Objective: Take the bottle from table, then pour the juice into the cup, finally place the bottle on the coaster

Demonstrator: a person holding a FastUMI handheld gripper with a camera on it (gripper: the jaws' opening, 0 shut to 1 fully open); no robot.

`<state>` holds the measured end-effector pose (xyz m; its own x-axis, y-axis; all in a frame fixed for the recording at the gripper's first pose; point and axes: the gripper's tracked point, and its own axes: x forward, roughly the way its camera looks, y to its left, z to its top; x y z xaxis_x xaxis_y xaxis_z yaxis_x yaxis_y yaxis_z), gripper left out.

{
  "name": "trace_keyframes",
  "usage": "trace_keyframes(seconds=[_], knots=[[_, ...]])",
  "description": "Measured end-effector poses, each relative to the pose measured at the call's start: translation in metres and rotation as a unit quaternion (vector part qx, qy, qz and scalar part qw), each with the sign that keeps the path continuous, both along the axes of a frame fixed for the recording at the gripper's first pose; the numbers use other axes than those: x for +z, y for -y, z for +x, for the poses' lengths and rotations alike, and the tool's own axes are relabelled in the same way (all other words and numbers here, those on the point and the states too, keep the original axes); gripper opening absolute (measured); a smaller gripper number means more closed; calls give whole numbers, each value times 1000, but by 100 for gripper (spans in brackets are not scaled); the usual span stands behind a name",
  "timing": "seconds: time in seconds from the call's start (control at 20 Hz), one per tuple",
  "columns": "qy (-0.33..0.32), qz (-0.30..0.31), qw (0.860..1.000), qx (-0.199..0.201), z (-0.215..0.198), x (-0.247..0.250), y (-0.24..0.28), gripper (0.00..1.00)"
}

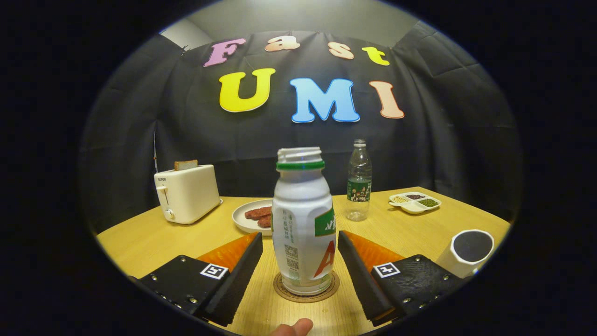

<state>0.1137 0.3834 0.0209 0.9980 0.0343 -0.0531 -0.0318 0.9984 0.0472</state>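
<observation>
Bottle [303, 224] stands upright on the coaster [306, 288], cap off, white body, green neck ring. It sits between the tool [301, 245] fingers with a gap each side; neither finger touches it. Tool is wide open, holding nothing.

Cup [468, 252] at 3 o'clock from the bottle, on the surface [140, 242], well apart. Can't tell if there's juice in it, the inside just reads dark.

Judgement: bottle is already on the coaster with the fingers clear, so this looks like the final placing step, at release. Next move would be backing the tool straight out toward 6 o'clock without clipping the bottle.

Further out: plate [247, 217] with reddish slices at 11 o'clock, toaster [186, 193] at 10, clear water bottle [359, 182] at 1, divided snack tray [415, 202] at 2. A fingertip [294, 328] shows at 6 o'clock.
</observation>
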Motion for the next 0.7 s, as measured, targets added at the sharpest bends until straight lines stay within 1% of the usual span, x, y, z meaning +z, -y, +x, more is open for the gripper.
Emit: trace_keyframes(seconds=[0.15, 0.45, 0.7], knots=[[28, 11, 1000, 1, -13, 30, 1, 98], [84, 9, 996, -8, -43, 104, 15, 97], [143, 22, 990, 1, -74, 171, 27, 98]])
